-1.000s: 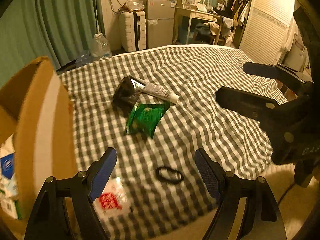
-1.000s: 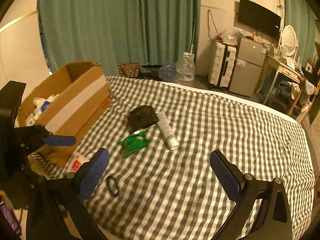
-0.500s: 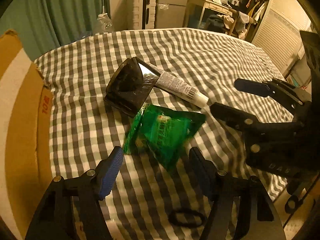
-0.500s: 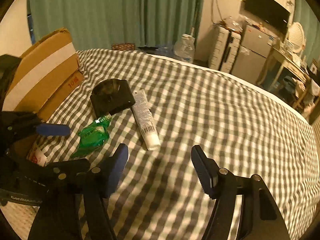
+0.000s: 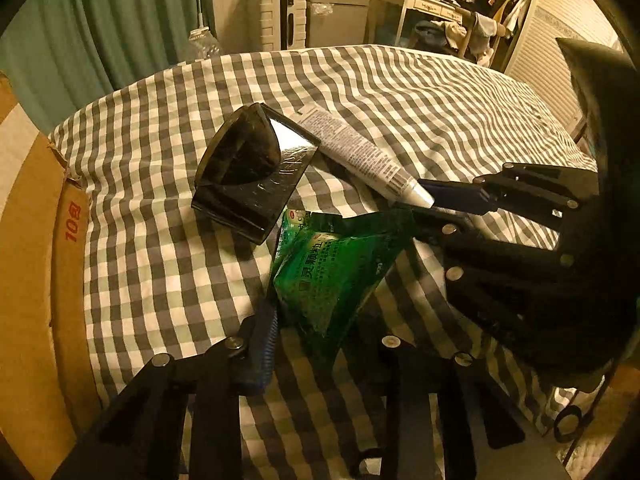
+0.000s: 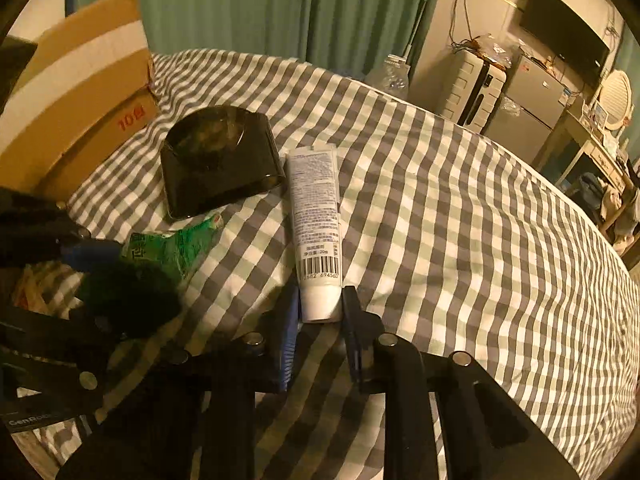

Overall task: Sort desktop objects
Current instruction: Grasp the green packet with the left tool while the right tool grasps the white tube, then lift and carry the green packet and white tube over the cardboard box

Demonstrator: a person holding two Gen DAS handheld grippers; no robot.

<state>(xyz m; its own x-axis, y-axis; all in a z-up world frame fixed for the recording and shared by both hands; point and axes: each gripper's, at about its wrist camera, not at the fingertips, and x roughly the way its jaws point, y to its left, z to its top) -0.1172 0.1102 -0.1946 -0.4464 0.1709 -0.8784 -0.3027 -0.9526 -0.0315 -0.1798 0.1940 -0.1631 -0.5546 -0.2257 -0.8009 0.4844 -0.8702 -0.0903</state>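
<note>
On the checked cloth (image 5: 160, 264), a green foil packet (image 5: 332, 272) lies crumpled between the jaws of my left gripper (image 5: 324, 312). The jaws are closing and the pads press its sides. In the right wrist view the same packet (image 6: 176, 244) shows beside the left gripper (image 6: 116, 268). A white tube (image 6: 316, 200) lies lengthwise, its cap end between the closing jaws of my right gripper (image 6: 320, 312), with both pads against the cap. From the left wrist view the tube (image 5: 360, 156) ends at the right gripper (image 5: 436, 212). A glossy black dish (image 5: 248, 168) (image 6: 216, 160) sits just beyond both items.
An open cardboard box (image 5: 36, 240) (image 6: 80, 72) stands at the left edge of the cloth. A red-and-white sachet (image 6: 28, 288) lies near it, partly hidden. A suitcase (image 5: 280, 16), a small fridge (image 6: 528, 104) and a desk stand beyond the far edge.
Both grippers came down and forward onto the items. The left jaws narrowed around the green packet, which is now bunched up; the right jaws narrowed around the tube's cap.
</note>
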